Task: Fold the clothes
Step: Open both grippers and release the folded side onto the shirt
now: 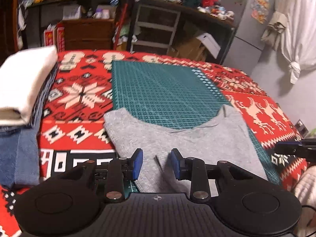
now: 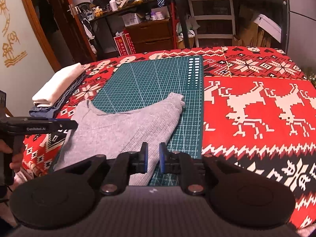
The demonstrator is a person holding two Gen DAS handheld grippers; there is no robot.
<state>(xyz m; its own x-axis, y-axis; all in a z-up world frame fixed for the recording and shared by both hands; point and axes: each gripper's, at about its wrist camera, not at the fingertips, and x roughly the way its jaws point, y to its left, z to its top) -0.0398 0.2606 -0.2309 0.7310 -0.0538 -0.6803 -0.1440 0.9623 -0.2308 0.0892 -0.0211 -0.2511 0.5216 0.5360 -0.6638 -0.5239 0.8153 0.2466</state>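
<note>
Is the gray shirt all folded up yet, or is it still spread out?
Mostly spread out. The gray shirt lies flat across the green cutting mat, unlike the neat folded white cloth on the stack beside it.

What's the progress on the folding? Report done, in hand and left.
Done: a folded white garment sits stacked on blue denim at the table's left edge. In hand: the grey garment lies spread on the green cutting mat, with the left gripper and right gripper open over its near edge, neither gripping. Left: fold the grey garment.
</note>
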